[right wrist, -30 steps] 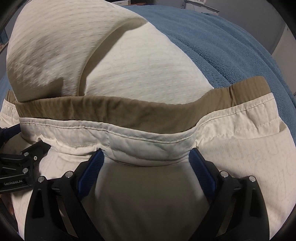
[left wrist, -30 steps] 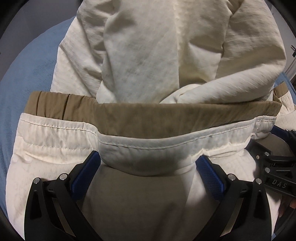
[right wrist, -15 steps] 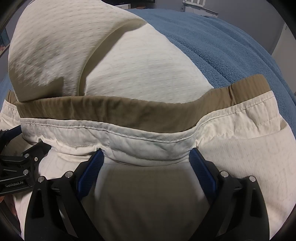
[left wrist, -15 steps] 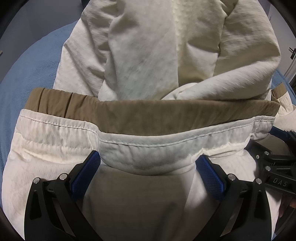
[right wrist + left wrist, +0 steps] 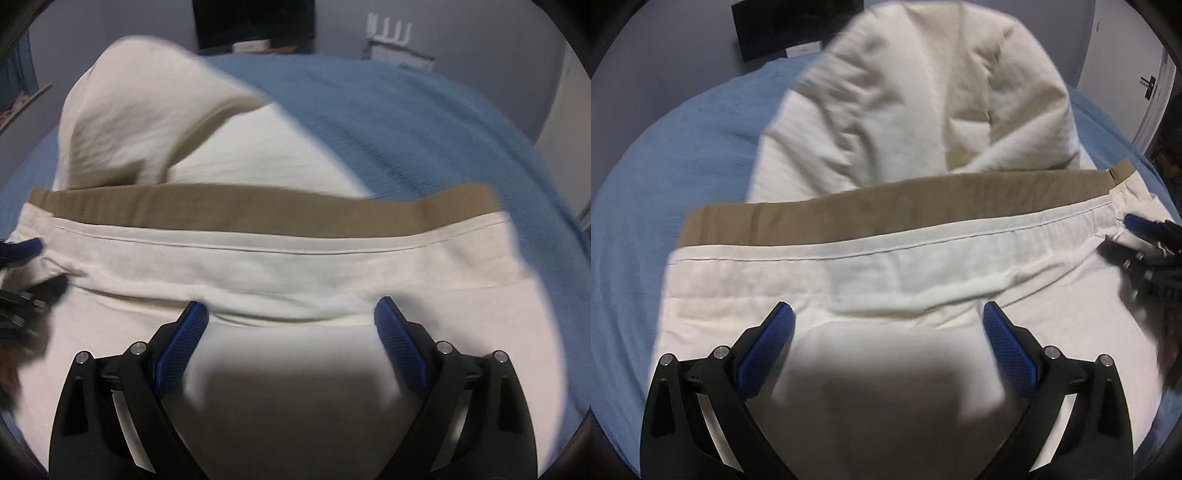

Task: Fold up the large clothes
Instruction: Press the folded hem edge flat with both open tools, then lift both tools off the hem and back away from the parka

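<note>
Left wrist view: left gripper [image 5: 888, 328] had its jaws spread wide, the cream garment [image 5: 923, 266] bunched between them, tan band [image 5: 886, 210] just ahead, all on a blue blanket [image 5: 665, 166]. Right wrist view: right gripper [image 5: 291, 326] likewise wide apart, same cloth between. No readable writing anywhere.

left gripper [image 5: 888, 328] jaws spread wide, right gripper [image 5: 291, 325] jaws spread wide, side by side

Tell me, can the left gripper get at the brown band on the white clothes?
Probably yes. The left gripper is open over the white garment, and the brown band lies just ahead along the hem with nothing covering it. The frame is blurred, so that's a guess.
</note>
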